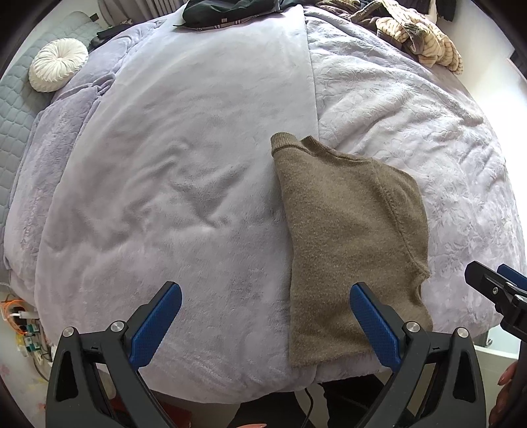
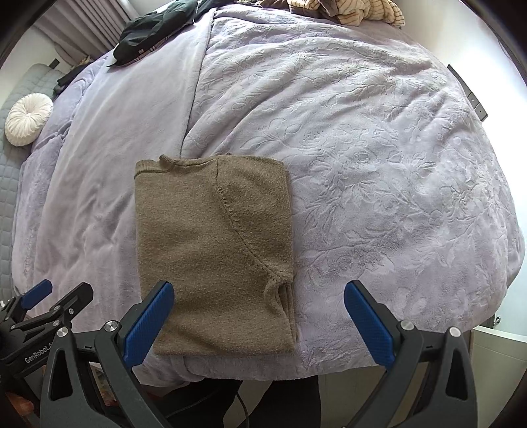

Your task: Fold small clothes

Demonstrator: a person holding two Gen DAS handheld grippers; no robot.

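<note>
A brown knitted sweater (image 1: 349, 237) lies folded into a rectangle on the lilac bed cover (image 1: 184, 184), near the bed's front edge. It also shows in the right wrist view (image 2: 214, 243). My left gripper (image 1: 265, 316) is open and empty, held above the front edge, with its right finger over the sweater's near part. My right gripper (image 2: 258, 317) is open and empty, just in front of the sweater's near right corner. The right gripper shows at the right edge of the left wrist view (image 1: 494, 289); the left gripper shows at the lower left of the right wrist view (image 2: 49, 303).
A pile of striped beige and brown clothes (image 1: 418, 36) lies at the far right of the bed. A dark garment (image 1: 224, 13) lies at the far edge. A round white cushion (image 1: 57, 64) sits at the far left. Cables and a power strip (image 1: 23, 326) lie on the floor.
</note>
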